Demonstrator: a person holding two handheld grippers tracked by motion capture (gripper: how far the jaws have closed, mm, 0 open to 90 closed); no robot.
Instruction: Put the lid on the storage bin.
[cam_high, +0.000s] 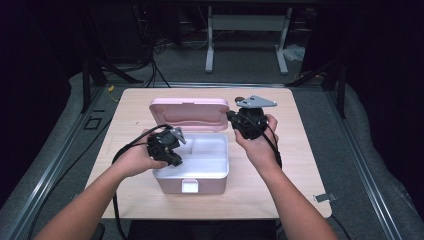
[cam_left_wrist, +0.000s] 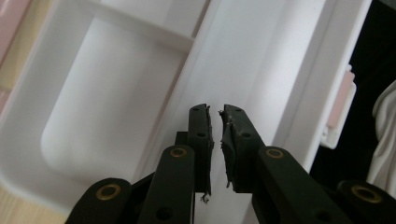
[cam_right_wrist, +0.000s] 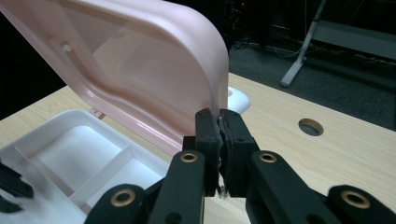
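A pink box (cam_high: 189, 186) stands mid-table with its lid (cam_high: 190, 112) raised at the back. Inside it lies a white divided tray (cam_high: 210, 160). My right gripper (cam_high: 234, 119) is at the lid's right corner, and in the right gripper view it (cam_right_wrist: 219, 116) is shut on the lid's rim (cam_right_wrist: 212, 70). My left gripper (cam_high: 176, 144) hovers over the tray's left side. In the left gripper view its jaws (cam_left_wrist: 216, 112) stand a narrow slit apart above the tray's white divider (cam_left_wrist: 243, 60), with nothing between them. The tray compartments (cam_right_wrist: 79, 144) that I see hold nothing.
The box sits on a light wooden table (cam_high: 300, 165) with a round hole (cam_right_wrist: 310, 126) in its top behind the box. A small metal clip (cam_high: 325, 197) lies near the front right corner. A grey desk frame (cam_high: 247, 30) stands on the floor beyond.
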